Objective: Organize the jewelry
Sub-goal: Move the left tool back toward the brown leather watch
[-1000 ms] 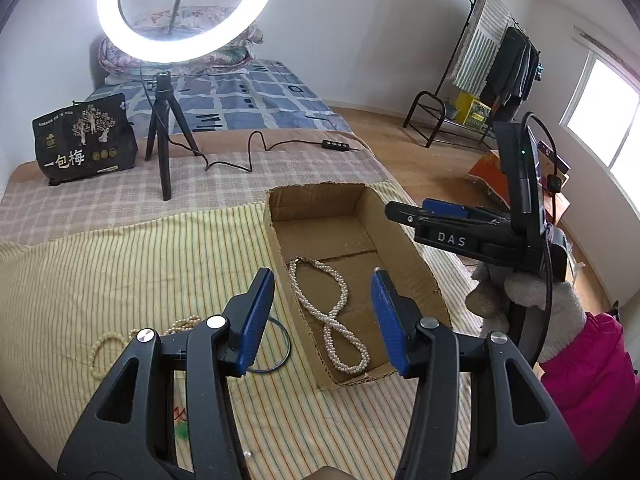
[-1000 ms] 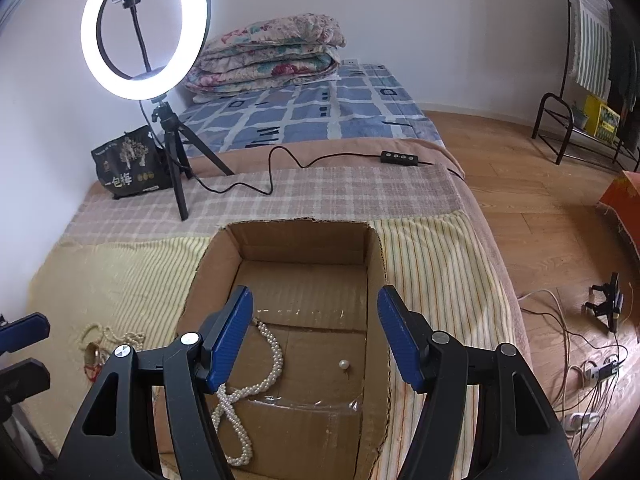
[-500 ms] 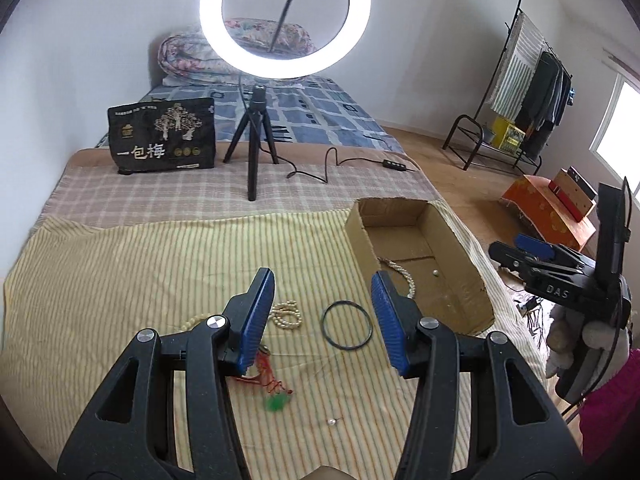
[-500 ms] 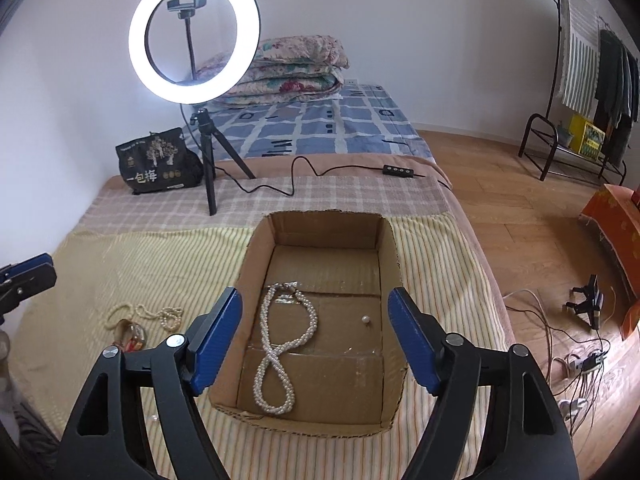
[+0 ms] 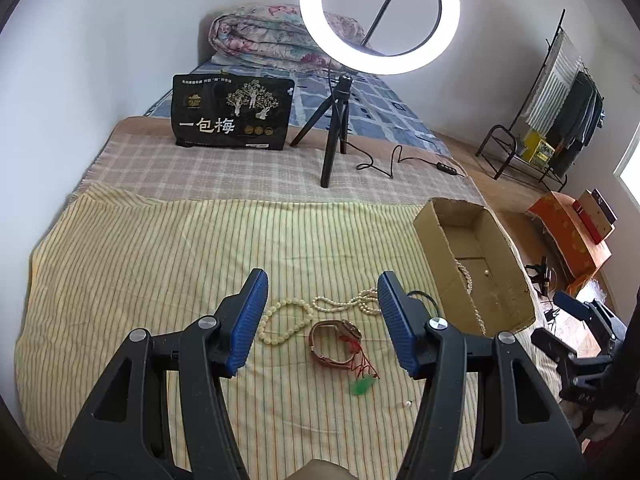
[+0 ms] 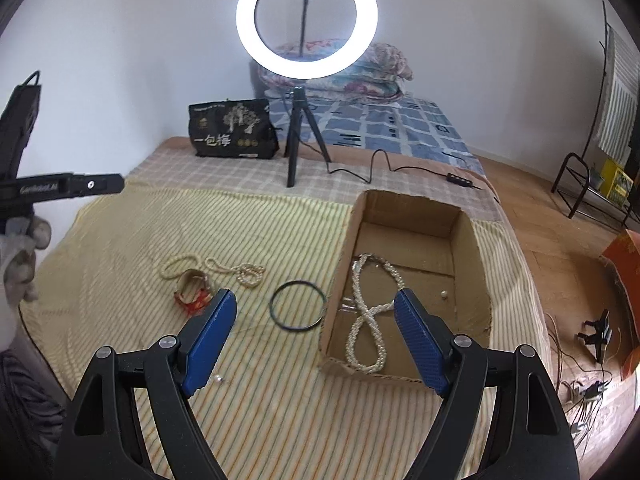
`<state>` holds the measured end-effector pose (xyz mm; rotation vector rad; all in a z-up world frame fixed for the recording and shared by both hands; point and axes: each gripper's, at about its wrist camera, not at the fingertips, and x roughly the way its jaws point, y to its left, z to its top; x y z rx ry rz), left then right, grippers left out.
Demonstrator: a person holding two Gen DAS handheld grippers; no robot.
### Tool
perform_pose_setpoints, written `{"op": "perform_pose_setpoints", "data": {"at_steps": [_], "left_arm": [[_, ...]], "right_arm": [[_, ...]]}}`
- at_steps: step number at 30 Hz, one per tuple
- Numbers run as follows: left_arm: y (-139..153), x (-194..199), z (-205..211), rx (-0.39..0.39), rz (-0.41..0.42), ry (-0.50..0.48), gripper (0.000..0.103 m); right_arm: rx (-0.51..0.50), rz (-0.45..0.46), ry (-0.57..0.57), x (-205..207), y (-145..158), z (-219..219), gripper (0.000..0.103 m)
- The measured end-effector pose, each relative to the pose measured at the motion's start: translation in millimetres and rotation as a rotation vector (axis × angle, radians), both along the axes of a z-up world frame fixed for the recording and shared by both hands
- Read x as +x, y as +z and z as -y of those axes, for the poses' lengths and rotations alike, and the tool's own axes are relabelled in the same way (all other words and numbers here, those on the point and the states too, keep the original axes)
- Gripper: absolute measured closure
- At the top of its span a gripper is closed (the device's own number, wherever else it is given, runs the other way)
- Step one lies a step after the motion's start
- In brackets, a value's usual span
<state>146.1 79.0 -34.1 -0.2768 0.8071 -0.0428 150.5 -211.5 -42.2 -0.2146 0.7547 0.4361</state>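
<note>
1. Black snack bag (image 5: 232,114) at the far end of the bed reads "一包梅" in white characters, with a gold tree print above them; its smaller print is too fine to read.
2. White lettering on the side of my left gripper body, seen from the right wrist view, begins with "G"; the rest is too blurred to make out.
3. My left fingers (image 5: 250,320) are blue and ribbed. They are opening, with nothing between them, above the yellow striped sheet (image 5: 160,260).
4. My right fingers (image 6: 208,340) stand wide apart and hold nothing.
5. Loose jewelry lies on the sheet:
   - a cream bead bracelet (image 5: 284,320);
   - a thin pearl strand (image 5: 344,302) just beside it;
   - a gold-toned watch (image 5: 334,344) with red cord;
   - a green pendant (image 5: 360,387) at the cord's end;
   - a dark thin bangle (image 6: 297,311) near the box wall;
   - a single loose pearl (image 5: 408,403).
6. Cardboard box (image 6: 340,280) sits at the sheet's right edge. It holds a thick white pearl necklace (image 6: 368,320) twisted into a figure eight, and one loose pearl (image 6: 443,294).
7. Ring light (image 6: 306,20) on a black tripod stands lit behind the sheet.
</note>
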Motion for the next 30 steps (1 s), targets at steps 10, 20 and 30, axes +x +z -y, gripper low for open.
{"op": "perform_pose_setpoints", "data": {"at_steps": [10, 20, 30], "left_arm": [[-43.5, 9.8, -4.5, 0.014, -0.122, -0.021, 0.045], [-84.3, 21.6, 2.6, -0.046, -0.237, -0.068, 0.057], [-107.4, 32.5, 11.5, -0.087, -0.305, -0.094, 0.07]], "right_arm": [[-0.043, -0.041, 0.141, -31.9, -40.3, -34.1, 0.022], [-0.045, -0.18, 0.258, -32.5, -85.8, -62.3, 0.023], [-0.056, -0.216, 0.319, -20.5, -108.1, -99.2, 0.023]]}}
